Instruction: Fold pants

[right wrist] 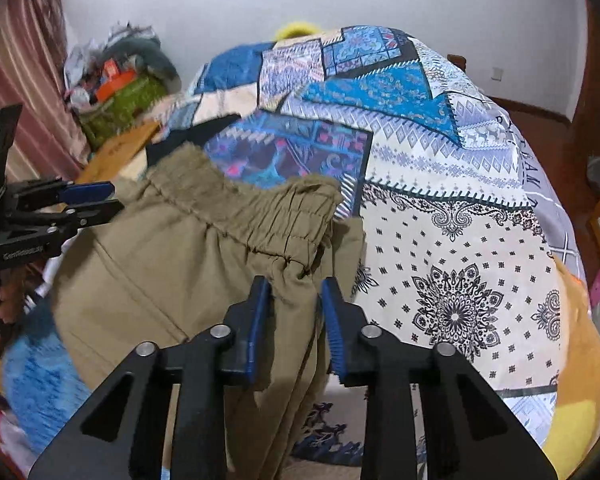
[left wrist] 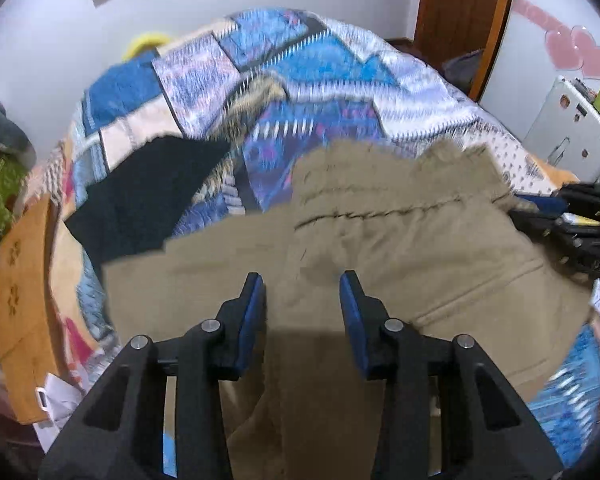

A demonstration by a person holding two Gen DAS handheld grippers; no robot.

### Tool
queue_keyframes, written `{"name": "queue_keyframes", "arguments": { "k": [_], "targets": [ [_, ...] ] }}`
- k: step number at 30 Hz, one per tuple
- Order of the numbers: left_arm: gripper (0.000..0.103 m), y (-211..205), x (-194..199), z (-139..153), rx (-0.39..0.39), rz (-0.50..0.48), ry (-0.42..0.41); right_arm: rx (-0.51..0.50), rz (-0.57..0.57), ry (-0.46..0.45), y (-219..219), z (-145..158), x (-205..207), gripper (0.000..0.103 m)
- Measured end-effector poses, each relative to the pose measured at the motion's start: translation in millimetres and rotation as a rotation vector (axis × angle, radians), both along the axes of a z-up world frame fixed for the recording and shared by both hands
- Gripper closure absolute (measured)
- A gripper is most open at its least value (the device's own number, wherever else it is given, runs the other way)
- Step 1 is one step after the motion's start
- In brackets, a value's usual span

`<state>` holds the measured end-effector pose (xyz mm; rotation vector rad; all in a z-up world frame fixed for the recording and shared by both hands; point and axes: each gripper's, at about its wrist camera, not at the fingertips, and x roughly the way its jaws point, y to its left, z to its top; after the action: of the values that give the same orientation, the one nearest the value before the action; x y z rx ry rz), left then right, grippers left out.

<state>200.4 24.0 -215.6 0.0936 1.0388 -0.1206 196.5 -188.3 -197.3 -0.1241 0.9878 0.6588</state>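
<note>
On the bed (right wrist: 460, 240), khaki pants (right wrist: 172, 264), black garment (left wrist: 140, 196) beside, left gripper (left wrist: 302, 292) jaws open above, right gripper (right wrist: 296, 296) jaws apart around the waistband edge.

The pants (left wrist: 380, 248) are made of khaki-olive fabric, with a gathered elastic waistband (right wrist: 256, 208) that is seen crumpled and ruffled along the upper edge in the right wrist view. They are spread across a patchwork bedspread, the waist end lying toward the far side and the legs trailing down over the near edge. A line of stitching (probably a pocket seam, though blurred) is seen running across the cloth in the left wrist view. The fabric is creased and bunched in lengthwise folds near the right-hand edge.
</note>
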Motion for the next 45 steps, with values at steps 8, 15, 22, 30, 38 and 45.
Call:
{"name": "queue_keyframes", "arguments": {
  "k": [8,15,22,30,38,45],
  "targets": [
    [0.06,27.3,-14.9,25.4,0.004,0.063,-0.057,-0.018,-0.001,-0.005,-2.4,14.9,0.6,0.082],
    [0.035,86.0,-30.7,36.9,-0.064,0.19,-0.055,0.102,-0.067,-0.05,-15.4,41.7,-12.9,0.047],
    [0.028,118.8,-50.3,7.8,-0.158,0.279,0.02,0.052,-0.068,0.017,-12.7,21.6,-23.0,0.028],
    [0.028,112.8,-26.5,-24.5,-0.226,0.273,0.146,0.109,-0.114,0.155,-20.3,-7.1,-10.5,0.026],
    [0.029,107.3,-5.9,-30.1,-0.312,0.26,0.156,0.16,-0.116,0.231,-13.4,-17.9,6.3,0.027],
    [0.077,93.1,-1.9,-19.7,-0.236,0.24,0.131,0.152,-0.103,0.211,-4.2,-13.4,8.6,0.054]
  ]
}}
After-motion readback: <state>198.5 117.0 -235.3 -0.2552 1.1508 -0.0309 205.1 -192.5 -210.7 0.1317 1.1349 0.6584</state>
